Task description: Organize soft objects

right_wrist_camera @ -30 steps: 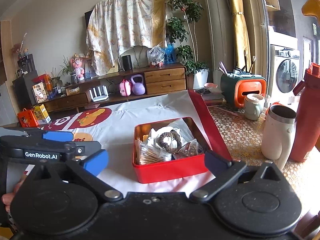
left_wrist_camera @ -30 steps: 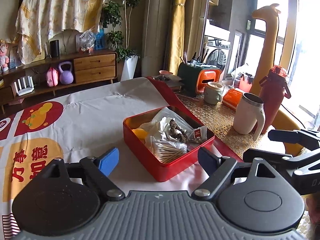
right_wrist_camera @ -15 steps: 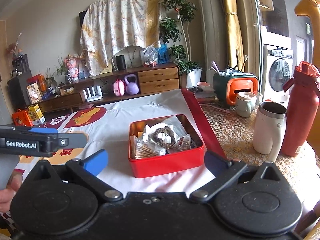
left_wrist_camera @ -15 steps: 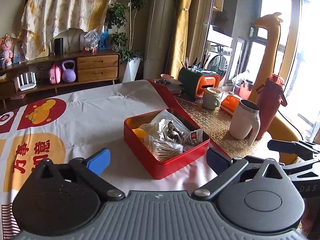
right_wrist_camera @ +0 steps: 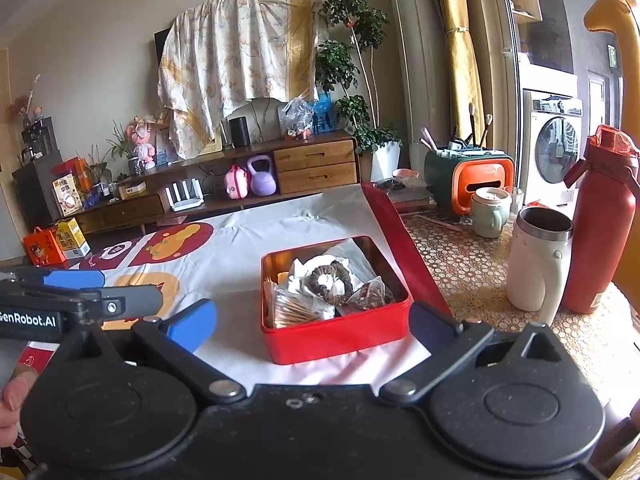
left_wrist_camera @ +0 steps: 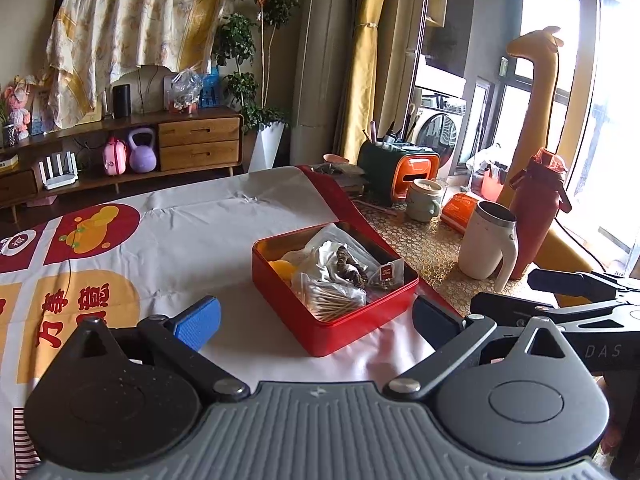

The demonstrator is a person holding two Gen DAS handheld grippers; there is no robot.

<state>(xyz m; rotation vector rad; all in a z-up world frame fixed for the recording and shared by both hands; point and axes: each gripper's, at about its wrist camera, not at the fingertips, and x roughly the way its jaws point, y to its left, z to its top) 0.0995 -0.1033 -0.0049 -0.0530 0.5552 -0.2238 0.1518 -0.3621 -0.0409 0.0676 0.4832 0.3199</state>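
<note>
A red tin box [left_wrist_camera: 328, 332] [right_wrist_camera: 340, 336] stands on the white printed cloth [left_wrist_camera: 180, 232]. It holds a brown scrunchie [right_wrist_camera: 330, 278] [left_wrist_camera: 352, 266], white crumpled tissue [right_wrist_camera: 304, 276], a clear bag of cotton swabs [left_wrist_camera: 332, 300] [right_wrist_camera: 294, 312], a small tea packet [left_wrist_camera: 386, 274] and something orange [left_wrist_camera: 282, 270]. My left gripper [left_wrist_camera: 316, 320] is open and empty, just in front of the box. My right gripper [right_wrist_camera: 312, 324] is open and empty, also in front of the box. The left gripper shows at the left edge of the right wrist view [right_wrist_camera: 76, 300].
To the right of the cloth stand a white steel-rimmed mug [right_wrist_camera: 538, 260] [left_wrist_camera: 486, 246], a red bottle [right_wrist_camera: 600, 224] [left_wrist_camera: 538, 208], a pale green cup [right_wrist_camera: 490, 212] and a green-and-orange brush holder [right_wrist_camera: 470, 178]. A wooden sideboard [right_wrist_camera: 240, 184] lies beyond the table.
Both grippers have drawn back and risen a little from the red box, which looks smaller in both views. Both stay open and empty. Nothing in the box has moved.
</note>
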